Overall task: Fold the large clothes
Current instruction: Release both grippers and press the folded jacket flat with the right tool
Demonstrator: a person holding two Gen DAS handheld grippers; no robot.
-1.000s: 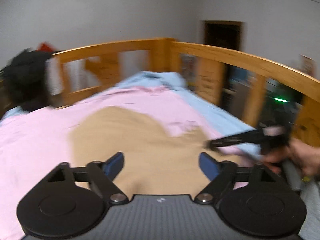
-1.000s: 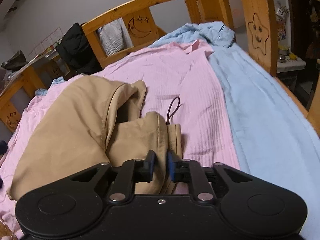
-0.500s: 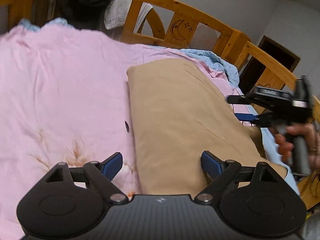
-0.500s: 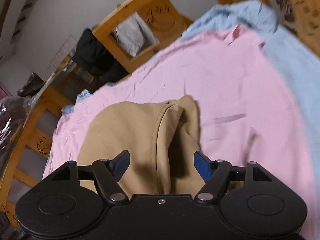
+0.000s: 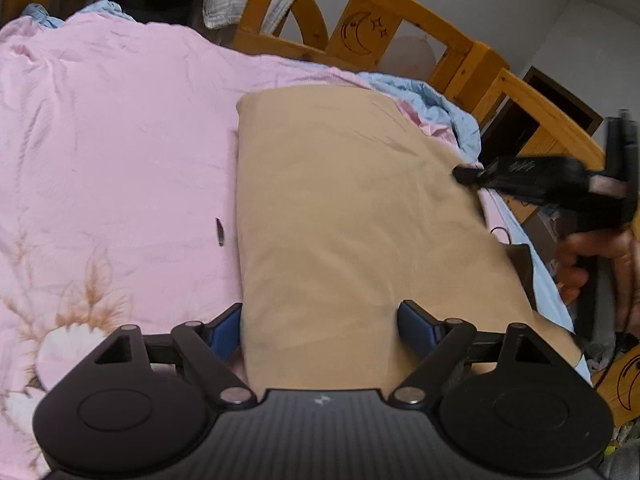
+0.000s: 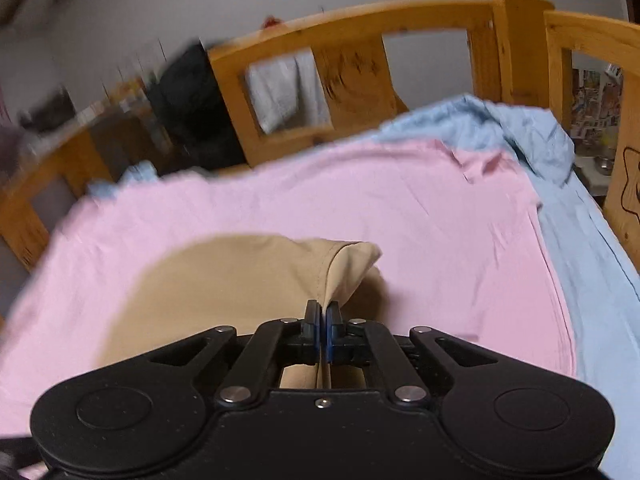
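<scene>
A tan garment lies folded in a long rectangle on the pink bedsheet. My left gripper is open, its blue pads either side of the garment's near end. My right gripper is shut on a fold of the tan garment and lifts its edge off the pink sheet. The right gripper also shows in the left wrist view at the garment's right edge, held by a hand.
A wooden bed rail with moon cut-outs runs round the bed. A blue blanket lies along the right side. Dark clothes and a white towel hang on the far rail.
My right gripper was open half a second ago and has shut on the tan garment's edge. My left gripper has moved closer over the garment's near end, still open.
</scene>
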